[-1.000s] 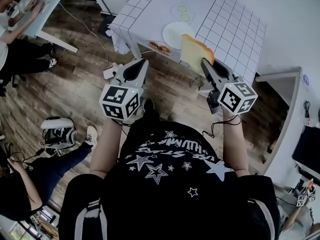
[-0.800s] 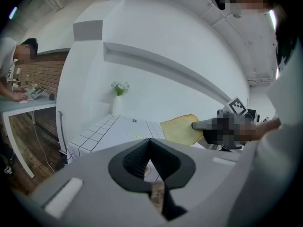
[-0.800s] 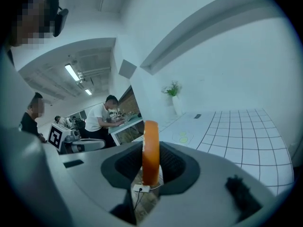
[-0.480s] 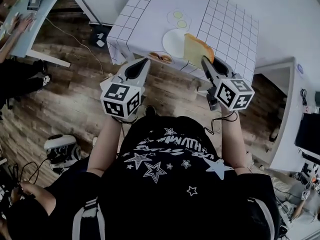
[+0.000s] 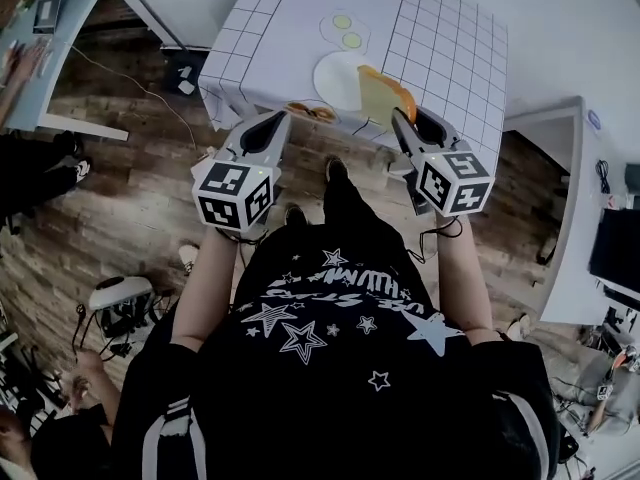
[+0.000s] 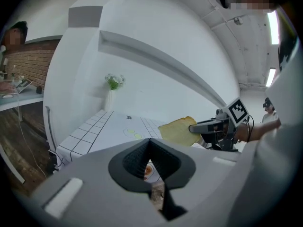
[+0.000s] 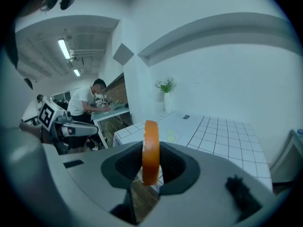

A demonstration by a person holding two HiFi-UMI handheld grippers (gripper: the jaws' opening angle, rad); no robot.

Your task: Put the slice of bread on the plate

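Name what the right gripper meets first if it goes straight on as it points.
Probably the white plate near the front edge of the table: the right gripper, shut on the slice of bread, points down toward it. Depth is unclear; that edge may come first.

Bread [image 5: 380, 95] yellow, orange crust; plate [image 5: 333, 71] white; tablecloth [image 5: 450, 38] white, black grid.

Smooth gridded cloth covers the table [image 5: 455, 43]; the floor [image 5: 120, 198] is wood planks; the plate [image 5: 332, 73] looks glossy, possibly ceramic; the slice of bread [image 5: 385, 93] has a smooth crust.
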